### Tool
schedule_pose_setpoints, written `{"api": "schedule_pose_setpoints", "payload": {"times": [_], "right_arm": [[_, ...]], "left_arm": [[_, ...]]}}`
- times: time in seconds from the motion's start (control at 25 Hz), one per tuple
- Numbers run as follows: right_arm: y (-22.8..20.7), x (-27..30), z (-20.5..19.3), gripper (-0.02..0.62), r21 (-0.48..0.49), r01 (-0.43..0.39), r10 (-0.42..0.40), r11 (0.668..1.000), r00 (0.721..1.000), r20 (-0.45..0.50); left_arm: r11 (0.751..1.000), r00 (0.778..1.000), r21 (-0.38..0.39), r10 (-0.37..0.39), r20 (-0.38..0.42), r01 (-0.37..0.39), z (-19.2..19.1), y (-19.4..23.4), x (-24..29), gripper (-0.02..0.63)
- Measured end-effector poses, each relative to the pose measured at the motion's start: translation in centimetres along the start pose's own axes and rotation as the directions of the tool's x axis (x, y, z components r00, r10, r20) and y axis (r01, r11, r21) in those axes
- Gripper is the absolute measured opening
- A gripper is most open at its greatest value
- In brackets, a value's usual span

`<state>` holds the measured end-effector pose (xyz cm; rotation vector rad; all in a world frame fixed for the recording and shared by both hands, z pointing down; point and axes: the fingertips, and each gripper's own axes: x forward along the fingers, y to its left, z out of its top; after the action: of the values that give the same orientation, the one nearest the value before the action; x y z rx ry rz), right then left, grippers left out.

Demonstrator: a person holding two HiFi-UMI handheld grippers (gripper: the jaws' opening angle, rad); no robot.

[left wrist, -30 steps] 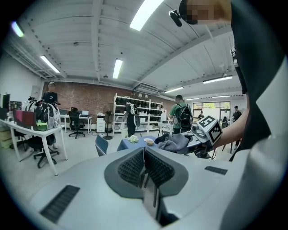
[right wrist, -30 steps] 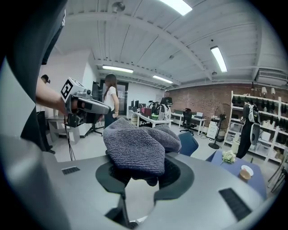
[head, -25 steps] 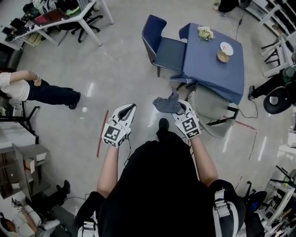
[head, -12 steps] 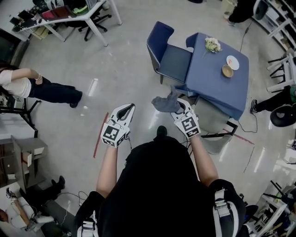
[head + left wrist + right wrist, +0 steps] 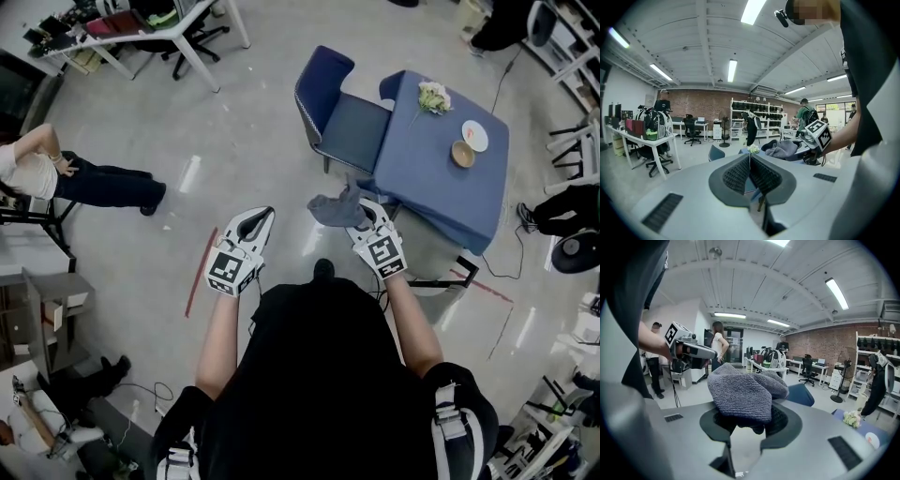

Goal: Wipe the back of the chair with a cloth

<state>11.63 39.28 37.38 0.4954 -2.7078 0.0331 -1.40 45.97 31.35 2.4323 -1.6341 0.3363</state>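
Ok so the person is standing on the open floor with both grippers held out in front, well short of the chair.

The right gripper (image 5: 365, 217) is clamping a bunched-up grey cloth (image 5: 333, 210). In the right gripper view you can see the fabric piling up over the jaws and drooping down between them. The left gripper (image 5: 264, 217) is carrying nothing, and its ribbed jaws are pressing together tip to tip with no gap.

The thing to wipe is the blue chair (image 5: 352, 122), tucked against the table (image 5: 441, 169) with the blue tablecloth. Its backrest (image 5: 319, 82) is sitting at about 11 o'clock from the cloth hand and about 1 o'clock from the empty hand, well apart from both. Honestly neither hand is looking nearer, but the right one has the cloth, so I'm guessing that's the one doing the work.

The bit that matters is that the backrest is running roughly 1-to-7 in the head view. The seat is on its 3 o'clock side and the outer face is looking toward 9-10, onto open floor. So the cloth is probably going forward and a touch left to meet that face, then wiping along that line.
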Motion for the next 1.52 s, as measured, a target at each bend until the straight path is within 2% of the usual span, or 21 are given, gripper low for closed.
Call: {"api": "schedule_pose_setpoints", "payload": {"times": [0.32, 0.72, 1.24, 1.52], "right_arm": [[-1.0, 0.1, 0.1, 0.14, 0.006, 0.004, -0.004, 1.0, 1.0, 0.007], [-0.9, 1.4, -0.8, 0.14, 0.048, 0.035, -0.034, 0.998, 0.999, -0.02], [-8.1, 9.5, 2.2, 0.14, 0.073, 0.106, -0.103, 0.992, 0.993, -0.049], [-12.1, 13.4, 2.3, 0.14, 0.095, 0.146, -0.139, 0.985, 0.987, -0.079]], "left_arm": [[1.0, 1.0, -0.004, 0.004, -0.003, -0.004, 0.0, -0.3, 0.3, 0.025], [1.0, 1.0, -0.022, -0.023, -0.014, 0.023, -0.8, 2.1, 1.0, 0.025], [0.99, 0.989, 0.003, -0.144, -0.022, 0.144, 2.3, 11.1, 10.1, 0.025], [0.978, 0.977, 0.01, -0.208, -0.036, 0.209, 3.2, 15.6, 15.4, 0.025]]}}
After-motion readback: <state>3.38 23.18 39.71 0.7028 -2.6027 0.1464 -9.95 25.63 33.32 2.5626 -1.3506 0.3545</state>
